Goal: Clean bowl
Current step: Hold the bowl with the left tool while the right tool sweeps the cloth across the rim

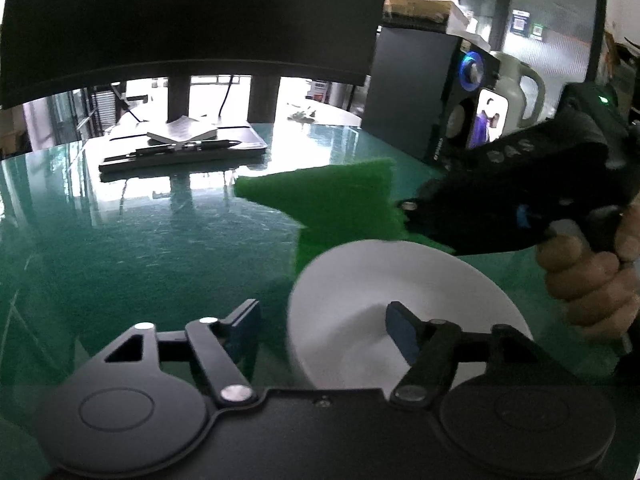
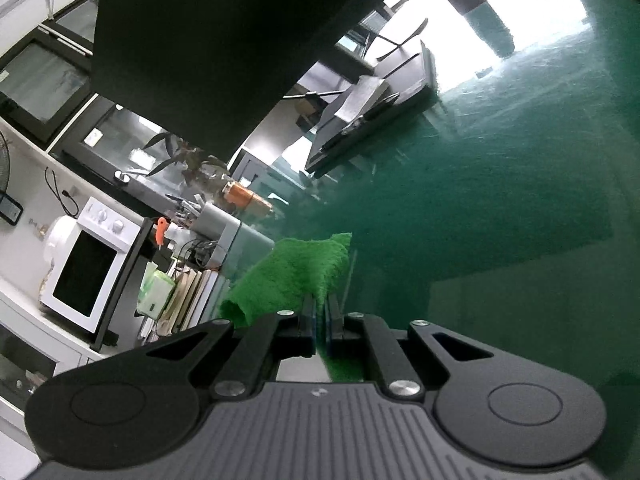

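A white bowl sits on the green table, blurred by motion. My left gripper is open; its right finger lies inside the bowl and its left finger is outside the rim, so the jaws straddle the bowl's left wall without closing on it. My right gripper comes in from the right, held by a hand, and is shut on a green scouring pad just above the bowl's far rim. In the right wrist view the pad sticks out from the shut gripper.
A black tray with a notebook and pens lies at the back of the green table. A dark monitor hangs over it. A black computer case and a white jug stand at the back right.
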Demonstrator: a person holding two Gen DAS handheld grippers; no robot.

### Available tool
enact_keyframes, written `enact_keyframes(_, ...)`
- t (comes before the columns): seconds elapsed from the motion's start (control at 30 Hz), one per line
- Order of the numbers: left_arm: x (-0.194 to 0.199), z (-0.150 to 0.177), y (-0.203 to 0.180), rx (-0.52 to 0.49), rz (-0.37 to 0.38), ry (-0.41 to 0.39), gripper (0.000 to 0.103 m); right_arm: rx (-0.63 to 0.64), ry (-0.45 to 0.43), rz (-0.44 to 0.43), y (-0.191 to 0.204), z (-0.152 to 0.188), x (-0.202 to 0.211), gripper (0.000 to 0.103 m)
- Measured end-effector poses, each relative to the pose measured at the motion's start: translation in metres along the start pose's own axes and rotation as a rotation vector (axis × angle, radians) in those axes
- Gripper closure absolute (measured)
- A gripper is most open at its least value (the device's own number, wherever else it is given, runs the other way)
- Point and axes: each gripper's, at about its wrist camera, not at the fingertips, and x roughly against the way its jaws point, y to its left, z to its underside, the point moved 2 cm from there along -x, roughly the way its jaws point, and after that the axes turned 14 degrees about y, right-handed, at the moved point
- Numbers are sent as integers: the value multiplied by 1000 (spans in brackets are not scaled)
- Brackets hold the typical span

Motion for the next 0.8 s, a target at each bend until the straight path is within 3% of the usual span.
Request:
enact_keyframes(0.2, 0, 0, -2, -4, -8, 2, 33, -58, -16, 11, -17, 15, 24, 97)
enact_keyframes(0.53, 1, 1, 1, 13, 11, -4, 33, -9, 32, 8, 7, -10, -26, 97)
enact_keyframes(0.8, 0, 0, 1, 18, 17, -5, 33, -71, -8, 30, -15, 19, 19, 97)
